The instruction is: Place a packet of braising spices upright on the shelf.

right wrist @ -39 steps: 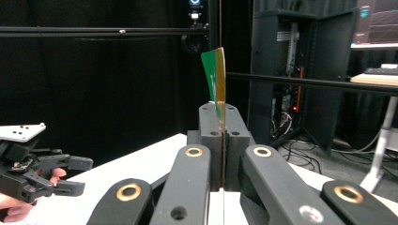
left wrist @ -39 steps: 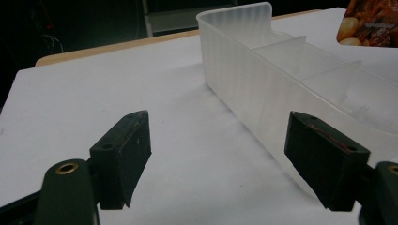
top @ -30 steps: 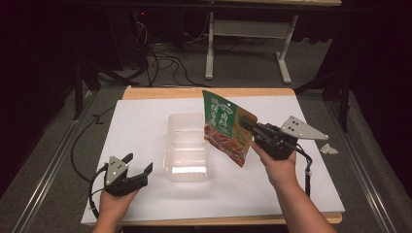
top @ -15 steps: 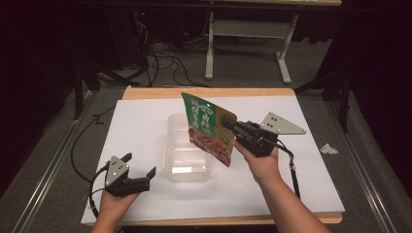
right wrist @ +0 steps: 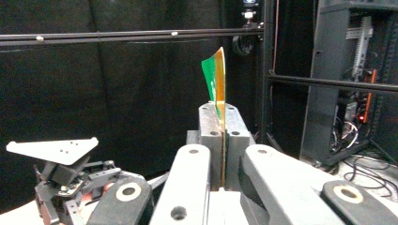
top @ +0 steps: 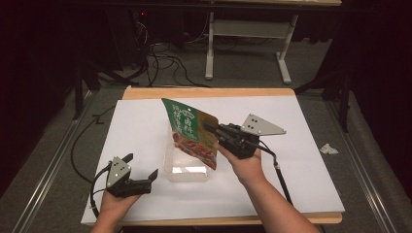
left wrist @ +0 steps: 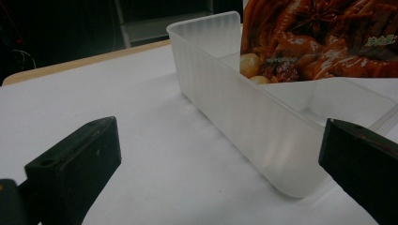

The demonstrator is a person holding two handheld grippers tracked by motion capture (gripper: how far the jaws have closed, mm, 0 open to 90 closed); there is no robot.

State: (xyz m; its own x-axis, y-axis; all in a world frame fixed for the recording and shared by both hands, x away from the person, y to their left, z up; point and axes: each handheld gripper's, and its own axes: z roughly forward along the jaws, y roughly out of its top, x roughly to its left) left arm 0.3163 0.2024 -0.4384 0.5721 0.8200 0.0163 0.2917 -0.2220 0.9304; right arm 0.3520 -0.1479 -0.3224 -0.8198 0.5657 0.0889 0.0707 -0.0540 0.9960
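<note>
A green food pouch (top: 190, 132) with a picture of braised meat hangs tilted over a clear plastic container (top: 187, 171) in the middle of the white sheet. My right gripper (top: 210, 128) is shut on the pouch's right edge; in the right gripper view its jaws (right wrist: 220, 123) pinch the thin pouch edge (right wrist: 217, 75). My left gripper (top: 142, 165) rests low on the sheet, left of the container and apart from it. Its jaws have just been opening and hold nothing. In the left gripper view the container's wall (left wrist: 244, 117) runs ahead, with the pouch (left wrist: 324, 37) above its far end.
The white sheet (top: 301, 121) covers a wooden table whose edge (top: 209, 92) shows at the back. A crumpled paper scrap (top: 329, 149) lies off the sheet at the right. Cables and a desk frame (top: 243, 48) stand on the floor beyond.
My right gripper has carried the pouch leftwards until it hangs over the container. The left gripper's jaws have spread wider while the hand stayed in place.
</note>
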